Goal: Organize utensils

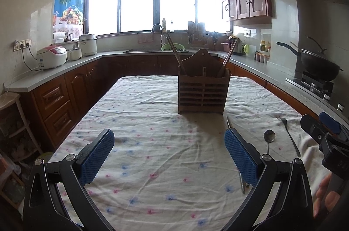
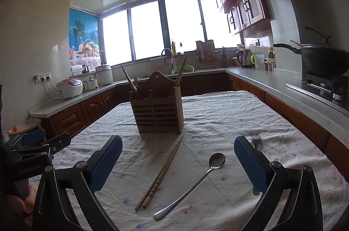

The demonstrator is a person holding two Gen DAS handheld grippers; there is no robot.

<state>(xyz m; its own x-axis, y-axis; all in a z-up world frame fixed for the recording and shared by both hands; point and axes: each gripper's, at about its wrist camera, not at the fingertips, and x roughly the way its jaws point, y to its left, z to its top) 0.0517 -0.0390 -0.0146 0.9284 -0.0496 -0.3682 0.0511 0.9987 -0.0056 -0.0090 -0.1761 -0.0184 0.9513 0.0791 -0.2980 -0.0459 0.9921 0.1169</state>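
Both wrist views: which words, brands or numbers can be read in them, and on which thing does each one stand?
"GenRobot.AI": white print on the black body of the left gripper, seen in the right wrist view.
Raised letters on the right gripper's body, at the edge of the left wrist view: too blurred to read.
Rice cooker label and panel: too small to read.
Bottles by the stove: labels too small to read.

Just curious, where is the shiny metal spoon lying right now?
In the right wrist view, the metal spoon lies on the tablecloth between the wooden chopsticks and the metal fork.
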